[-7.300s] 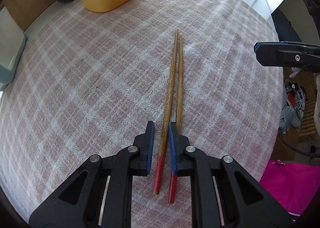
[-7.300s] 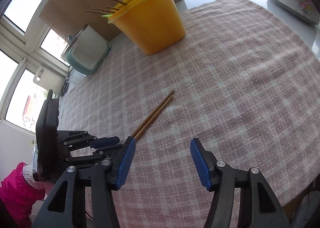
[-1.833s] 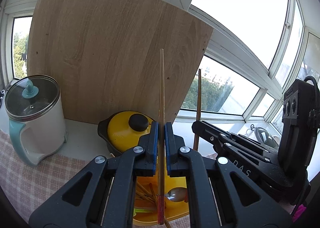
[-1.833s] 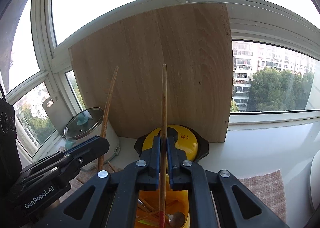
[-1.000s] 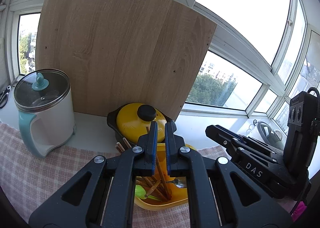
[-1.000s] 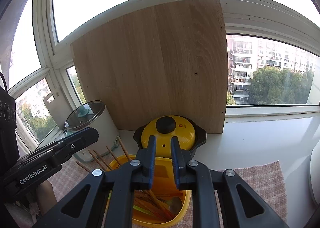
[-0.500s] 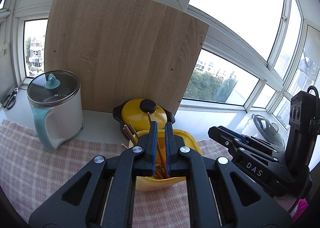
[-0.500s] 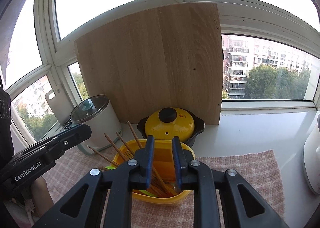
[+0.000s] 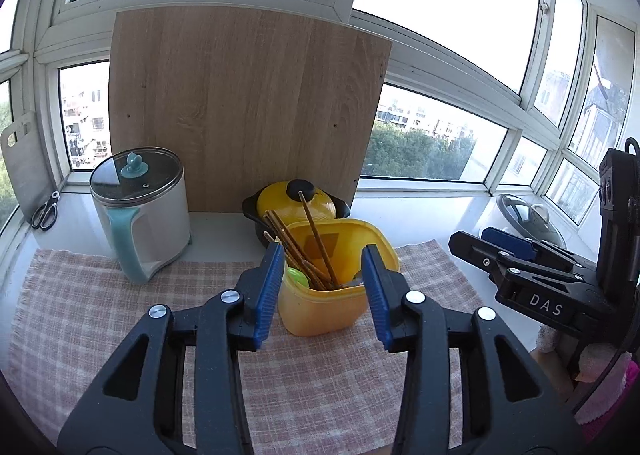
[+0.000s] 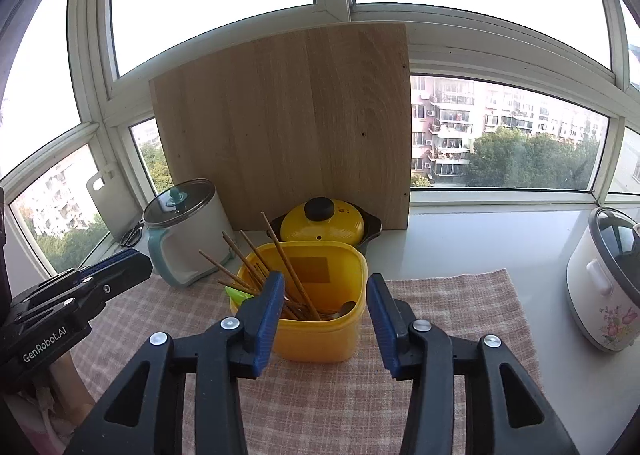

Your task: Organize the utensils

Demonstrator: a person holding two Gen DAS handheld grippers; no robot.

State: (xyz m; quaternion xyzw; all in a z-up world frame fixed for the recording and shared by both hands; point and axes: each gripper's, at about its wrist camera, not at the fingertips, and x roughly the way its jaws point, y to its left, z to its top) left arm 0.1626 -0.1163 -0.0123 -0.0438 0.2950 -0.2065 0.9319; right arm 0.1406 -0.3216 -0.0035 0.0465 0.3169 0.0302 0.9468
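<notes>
Both sets of jaws have just been opening and now stand released with nothing between them: the left gripper [image 9: 323, 287] and the right gripper [image 10: 325, 309] hang before the yellow plastic tub [image 9: 334, 311]. The wooden chopsticks [image 10: 280, 255] lean inside it, on the pink checked cloth [image 9: 80, 295] near the worktop's back edge, before a yellow lidded pot [image 10: 322, 225].
</notes>
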